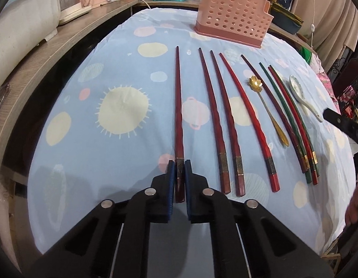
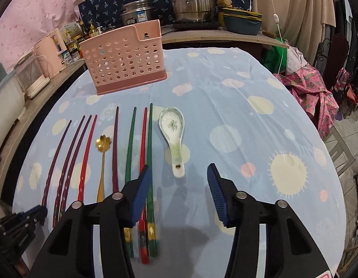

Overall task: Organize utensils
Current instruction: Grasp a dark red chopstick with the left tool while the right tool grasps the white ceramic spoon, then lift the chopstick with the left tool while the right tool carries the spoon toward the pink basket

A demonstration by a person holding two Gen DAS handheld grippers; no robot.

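Several red, dark red and green chopsticks lie side by side on the blue patterned tablecloth [image 1: 86, 150]. My left gripper [image 1: 179, 162] is shut on the thick end of the leftmost dark red chopstick [image 1: 178, 92], which still rests on the cloth. A gold flower spoon [image 2: 103, 142] lies among the chopsticks. A white ceramic spoon [image 2: 172, 122] lies to their right. My right gripper [image 2: 178, 165] is open, its blue pads on either side of the spoon's handle end without touching it. A pink perforated utensil holder [image 2: 125, 60] stands upright behind the row.
A wooden counter [image 1: 63, 37] with appliances runs along the table's left side. Steel pots [image 2: 193, 0] and a blue dish [image 2: 241, 20] stand on the shelf behind. Pink cloth [image 2: 313, 92] hangs off the right edge. The cloth right of the ceramic spoon is bare.
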